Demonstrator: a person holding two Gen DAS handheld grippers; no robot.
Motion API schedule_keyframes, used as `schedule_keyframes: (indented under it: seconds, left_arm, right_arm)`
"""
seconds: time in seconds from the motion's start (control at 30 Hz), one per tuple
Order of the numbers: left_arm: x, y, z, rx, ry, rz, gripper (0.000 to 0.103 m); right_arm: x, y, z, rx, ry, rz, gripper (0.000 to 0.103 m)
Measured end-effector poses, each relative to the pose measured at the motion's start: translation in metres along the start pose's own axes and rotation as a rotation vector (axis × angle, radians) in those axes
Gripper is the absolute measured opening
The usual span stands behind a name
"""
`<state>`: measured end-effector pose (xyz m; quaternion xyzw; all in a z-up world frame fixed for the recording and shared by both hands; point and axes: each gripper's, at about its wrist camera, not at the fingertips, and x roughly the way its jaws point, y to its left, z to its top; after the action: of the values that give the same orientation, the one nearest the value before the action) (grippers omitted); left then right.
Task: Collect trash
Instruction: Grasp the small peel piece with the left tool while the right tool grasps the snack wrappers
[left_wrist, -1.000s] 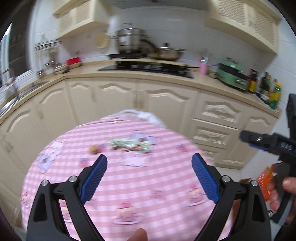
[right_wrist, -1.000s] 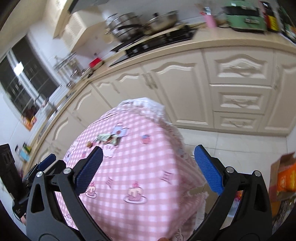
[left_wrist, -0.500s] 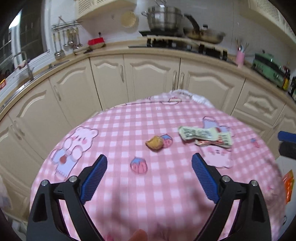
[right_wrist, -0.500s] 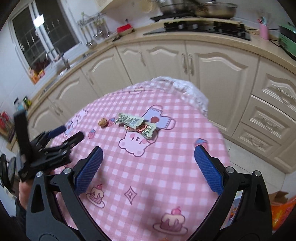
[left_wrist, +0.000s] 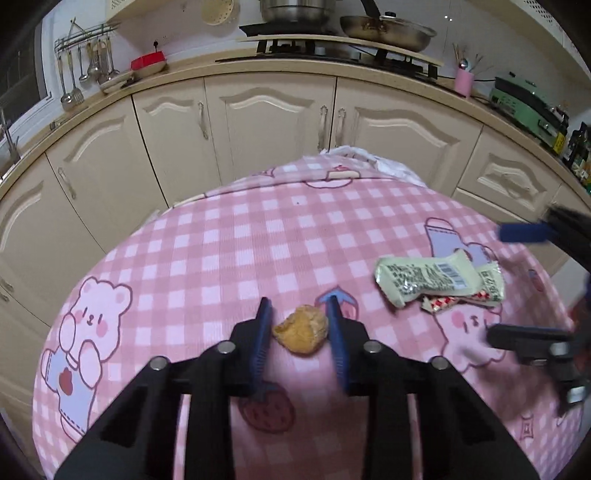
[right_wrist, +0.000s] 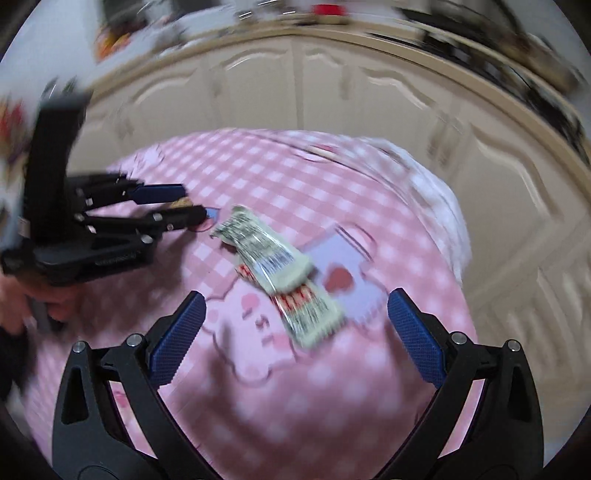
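A small brown crumpled scrap lies on the pink checked tablecloth. My left gripper has its blue pads close on either side of the scrap, nearly touching it. Pale green and red-white wrappers lie to its right; they also show in the right wrist view. My right gripper is open, just short of the wrappers and above the table. In the right wrist view the left gripper is at the left with the scrap between its fingers.
Cream kitchen cabinets run behind the table. The counter above holds a hob with pans, a pink cup and a green appliance. The right gripper's fingertips show at the left wrist view's right edge.
My left gripper moved down to the brown scrap and narrowed around it. My right gripper swung in over the table toward the wrappers and stays open.
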<state>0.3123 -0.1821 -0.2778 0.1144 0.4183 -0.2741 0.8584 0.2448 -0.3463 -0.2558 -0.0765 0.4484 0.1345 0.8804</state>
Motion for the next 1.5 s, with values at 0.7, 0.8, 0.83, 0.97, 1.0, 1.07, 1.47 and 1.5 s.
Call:
schedule_keyframes:
  seconds: [0.7,0.8,0.83,0.97,1.0,1.07,1.47,1.5]
  left_arm:
    - [-0.058,-0.002,-0.061,-0.094,-0.012,-0.047,0.029]
    - [-0.066,-0.007,-0.066,-0.091,-0.017,-0.052,0.029]
    - [-0.069,-0.01,-0.068,-0.089,-0.018,-0.053,0.029]
    - [-0.08,-0.02,-0.073,-0.081,-0.027,-0.058,0.029]
    - [-0.083,-0.021,-0.075,-0.079,-0.029,-0.059,0.029]
    - [-0.089,-0.026,-0.078,-0.076,-0.034,-0.06,0.029]
    - [-0.124,-0.046,-0.09,-0.078,-0.073,-0.064,0.029]
    - [-0.127,-0.048,-0.09,-0.074,-0.077,-0.066,0.029]
  right_arm:
    - [0.001,0.012,-0.018,-0.031,0.014,0.101,0.029]
    - [-0.009,0.02,-0.033,0.005,-0.003,0.115,0.026]
    - [-0.012,0.022,-0.037,0.024,-0.013,0.116,0.024]
    - [-0.023,0.029,-0.055,0.073,-0.021,0.136,0.023]
    - [-0.026,0.032,-0.058,0.073,-0.018,0.13,0.023]
    - [-0.03,0.039,-0.064,0.065,-0.002,0.11,0.023]
    - [-0.055,0.048,-0.085,0.142,-0.076,-0.013,0.011]
    - [-0.06,0.047,-0.088,0.148,-0.087,-0.017,0.011]
